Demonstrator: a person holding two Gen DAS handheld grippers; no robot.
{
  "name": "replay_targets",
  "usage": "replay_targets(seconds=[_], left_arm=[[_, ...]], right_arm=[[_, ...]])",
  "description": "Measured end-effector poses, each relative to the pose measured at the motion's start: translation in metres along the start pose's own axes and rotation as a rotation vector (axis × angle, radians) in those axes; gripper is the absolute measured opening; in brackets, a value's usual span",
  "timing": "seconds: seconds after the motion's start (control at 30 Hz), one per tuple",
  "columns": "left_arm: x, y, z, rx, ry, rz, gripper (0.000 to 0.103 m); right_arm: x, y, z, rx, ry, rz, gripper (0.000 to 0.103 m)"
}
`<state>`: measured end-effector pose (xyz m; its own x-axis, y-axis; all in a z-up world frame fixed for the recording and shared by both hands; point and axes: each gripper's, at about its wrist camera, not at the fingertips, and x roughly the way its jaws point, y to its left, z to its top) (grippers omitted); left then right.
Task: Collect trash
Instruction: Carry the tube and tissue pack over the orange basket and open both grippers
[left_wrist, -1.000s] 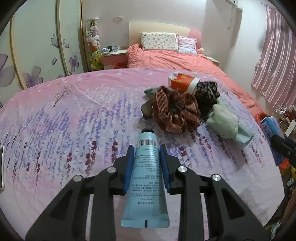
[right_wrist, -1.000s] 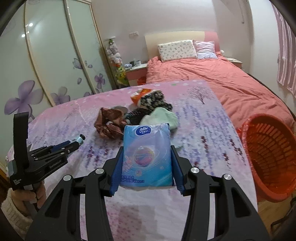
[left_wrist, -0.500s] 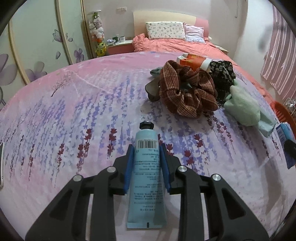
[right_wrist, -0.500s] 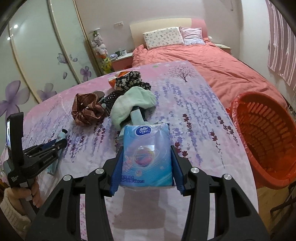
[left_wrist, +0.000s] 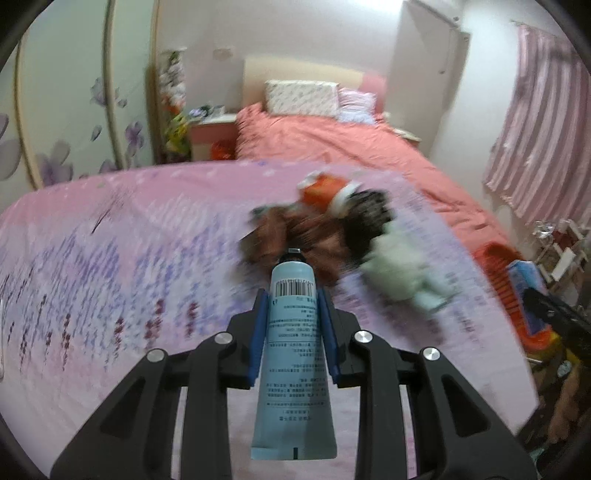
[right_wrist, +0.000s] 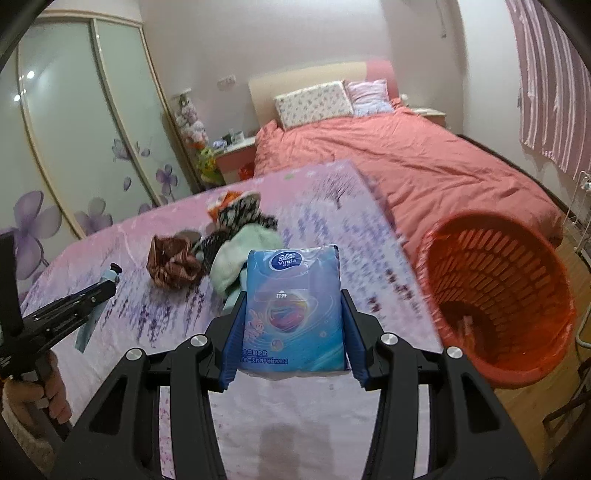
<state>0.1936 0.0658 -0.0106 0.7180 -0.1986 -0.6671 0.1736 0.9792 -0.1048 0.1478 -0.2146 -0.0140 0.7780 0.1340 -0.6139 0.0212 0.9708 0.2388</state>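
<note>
My left gripper (left_wrist: 293, 295) is shut on a light blue tube (left_wrist: 293, 354) with a black cap, held above the floral bedspread (left_wrist: 110, 280). That same gripper (right_wrist: 110, 282) shows at the left of the right wrist view, with a hand on its handle. My right gripper (right_wrist: 291, 295) is shut on a blue tissue pack (right_wrist: 293, 310), over the bedspread's right part. An orange plastic basket (right_wrist: 495, 295) stands on the floor to the right of the bed edge; its rim (left_wrist: 495, 258) also shows in the left wrist view.
A pile lies mid-bedspread: a brown plaid cloth (right_wrist: 171, 260), a black patterned cloth (right_wrist: 240, 212), a pale green cloth (right_wrist: 243, 254) and an orange packet (left_wrist: 321, 188). Behind are a red-covered bed (right_wrist: 406, 162), a nightstand (right_wrist: 236, 151), wardrobe doors (right_wrist: 74, 140) and pink curtains (right_wrist: 554, 85).
Both views have shifted. The left gripper has lifted with the tube, so the clothes pile looks farther off. The right gripper has moved with the tissue pack toward the bed edge by the basket.
</note>
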Motion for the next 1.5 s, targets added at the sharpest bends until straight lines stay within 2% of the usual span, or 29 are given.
replay_targets(seconds=[0.2, 0.43, 0.7, 0.9, 1.03, 1.13, 1.17, 1.23, 1.33, 1.37, 1.5], left_arm=[[-0.022, -0.07, 0.02, 0.056, -0.056, -0.132, 0.028], [-0.021, -0.154, 0.034, 0.121, -0.072, -0.283, 0.028], [0.002, -0.25, 0.034, 0.207, -0.04, -0.423, 0.028], [0.031, -0.302, 0.031, 0.258, 0.005, -0.475, 0.028], [0.053, -0.326, 0.028, 0.289, 0.037, -0.488, 0.028], [0.072, -0.338, 0.025, 0.303, 0.058, -0.469, 0.031], [0.08, -0.339, 0.024, 0.304, 0.06, -0.449, 0.034], [0.09, -0.337, 0.024, 0.295, 0.071, -0.42, 0.05], [0.102, -0.322, 0.024, 0.27, 0.092, -0.383, 0.061], [0.104, -0.317, 0.024, 0.268, 0.092, -0.366, 0.064], [0.107, -0.287, 0.02, 0.25, 0.075, -0.267, 0.087]], right_arm=[[-0.033, -0.03, 0.015, 0.034, -0.083, -0.047, 0.048], [-0.06, -0.081, 0.025, 0.096, -0.162, -0.133, 0.048], [-0.063, -0.141, 0.029, 0.195, -0.192, -0.197, 0.048], [-0.051, -0.177, 0.032, 0.264, -0.197, -0.208, 0.048], [-0.042, -0.193, 0.034, 0.295, -0.197, -0.205, 0.048], [-0.034, -0.205, 0.033, 0.311, -0.192, -0.194, 0.051], [-0.029, -0.209, 0.034, 0.32, -0.186, -0.195, 0.053], [-0.021, -0.216, 0.033, 0.337, -0.174, -0.198, 0.056], [-0.011, -0.219, 0.027, 0.342, -0.147, -0.2, 0.065], [-0.009, -0.218, 0.025, 0.337, -0.142, -0.205, 0.066], [-0.007, -0.212, 0.019, 0.317, -0.117, -0.221, 0.067]])
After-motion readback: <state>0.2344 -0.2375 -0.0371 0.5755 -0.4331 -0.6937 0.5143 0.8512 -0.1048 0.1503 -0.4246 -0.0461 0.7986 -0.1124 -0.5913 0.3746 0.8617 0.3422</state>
